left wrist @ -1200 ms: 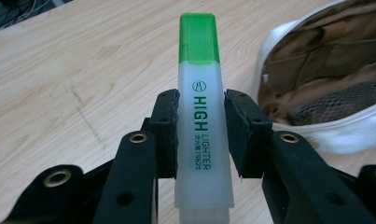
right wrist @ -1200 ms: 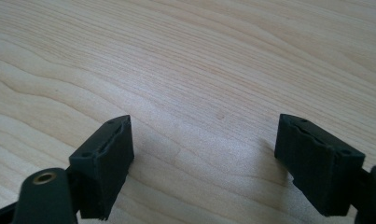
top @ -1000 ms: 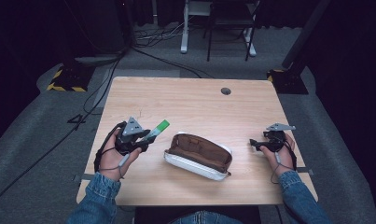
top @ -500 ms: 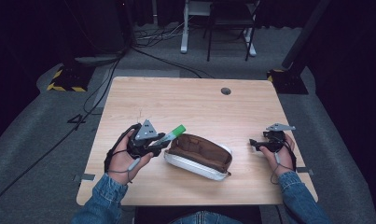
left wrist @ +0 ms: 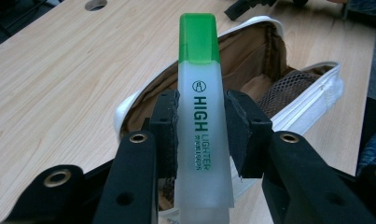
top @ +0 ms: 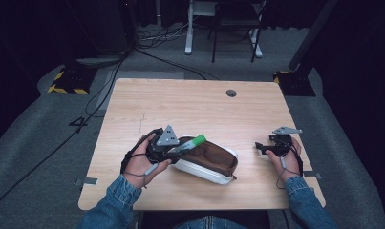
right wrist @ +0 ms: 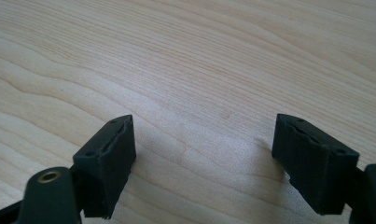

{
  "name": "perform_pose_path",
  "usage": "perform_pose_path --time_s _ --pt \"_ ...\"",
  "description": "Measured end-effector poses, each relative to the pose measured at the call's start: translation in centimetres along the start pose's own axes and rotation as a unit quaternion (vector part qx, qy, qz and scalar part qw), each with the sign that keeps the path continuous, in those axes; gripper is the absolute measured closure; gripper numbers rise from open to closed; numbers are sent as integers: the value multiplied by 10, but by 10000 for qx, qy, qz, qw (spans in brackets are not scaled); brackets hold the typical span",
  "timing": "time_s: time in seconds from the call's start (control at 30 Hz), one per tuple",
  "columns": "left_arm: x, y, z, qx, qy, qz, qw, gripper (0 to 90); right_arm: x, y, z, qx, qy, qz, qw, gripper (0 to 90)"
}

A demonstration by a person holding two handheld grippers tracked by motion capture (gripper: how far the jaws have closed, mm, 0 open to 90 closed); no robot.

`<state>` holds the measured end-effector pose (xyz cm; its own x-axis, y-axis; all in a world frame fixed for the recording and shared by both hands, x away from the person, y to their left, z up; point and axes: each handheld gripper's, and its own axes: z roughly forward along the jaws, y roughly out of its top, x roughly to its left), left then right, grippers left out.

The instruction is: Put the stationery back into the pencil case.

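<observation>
A highlighter (left wrist: 202, 121) with a frosted white body and a green cap (top: 197, 140) is clamped between the pads of my left gripper (left wrist: 202, 133). Seen from the high view, that left gripper (top: 176, 147) holds it over the left end of an unzipped pencil case (top: 214, 161), white outside and brown inside. The left gripper view looks into the case's brown lining and mesh pocket (left wrist: 293, 84) just beyond the cap. My right gripper (top: 264, 148) rests low at the table's right side, apart from the case, its jaws open over bare wood (right wrist: 202, 154).
The wooden table (top: 180, 105) has a round cable hole (top: 231, 93) at its far right. Dark floor with cables, a yellow-black striped base (top: 66, 82) and chair legs lie beyond the far edge.
My left gripper has carried the highlighter to the right, from beside the case to over its left end. The right gripper has stayed put.
</observation>
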<state>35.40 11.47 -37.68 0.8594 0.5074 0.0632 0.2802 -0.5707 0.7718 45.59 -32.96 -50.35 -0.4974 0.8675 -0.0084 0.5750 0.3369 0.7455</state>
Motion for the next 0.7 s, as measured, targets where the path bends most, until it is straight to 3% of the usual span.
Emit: perform_pose_path --time_s 0.37,0.7 --pt "-12 5 8 86 -304 258 9992 659 1 0 0 -11 -1 -5 10000 219" --pt "-20 7 14 181 -554 534 9969 659 1 0 0 -10 14 -14 10000 221"
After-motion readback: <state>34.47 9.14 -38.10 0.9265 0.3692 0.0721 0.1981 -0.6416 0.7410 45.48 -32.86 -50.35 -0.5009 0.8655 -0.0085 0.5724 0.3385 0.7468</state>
